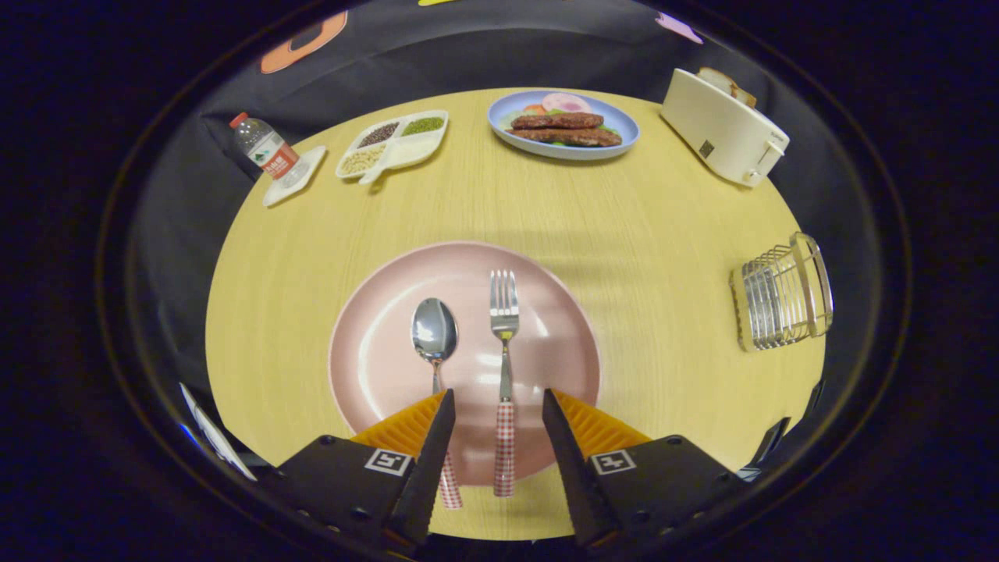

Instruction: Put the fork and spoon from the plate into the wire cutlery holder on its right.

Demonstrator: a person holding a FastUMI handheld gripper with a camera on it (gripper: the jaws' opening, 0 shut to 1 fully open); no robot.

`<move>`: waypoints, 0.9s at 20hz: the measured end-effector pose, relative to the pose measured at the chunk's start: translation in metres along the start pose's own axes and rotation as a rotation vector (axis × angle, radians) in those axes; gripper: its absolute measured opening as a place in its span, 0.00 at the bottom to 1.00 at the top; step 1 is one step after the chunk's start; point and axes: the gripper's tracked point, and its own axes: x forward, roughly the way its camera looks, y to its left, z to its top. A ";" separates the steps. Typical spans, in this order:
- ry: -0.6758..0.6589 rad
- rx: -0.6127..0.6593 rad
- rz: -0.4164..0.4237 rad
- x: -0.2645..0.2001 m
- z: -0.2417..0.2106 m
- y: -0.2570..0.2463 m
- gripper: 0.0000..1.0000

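While gripper (495, 410) held wide, nothing gripped, fork (505, 367) handle sits between fingers; spoon (435, 343) handle under left finger. Descent to be centred on fork handle, spoon avoided.

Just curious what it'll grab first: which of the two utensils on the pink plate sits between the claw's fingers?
The fork. Its checked handle lies in the gap of the open claw, touching neither finger. The spoon lies beside it, its handle running under one finger.
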 end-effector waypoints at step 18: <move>0.038 0.000 0.025 -0.026 -0.016 -0.018 0.04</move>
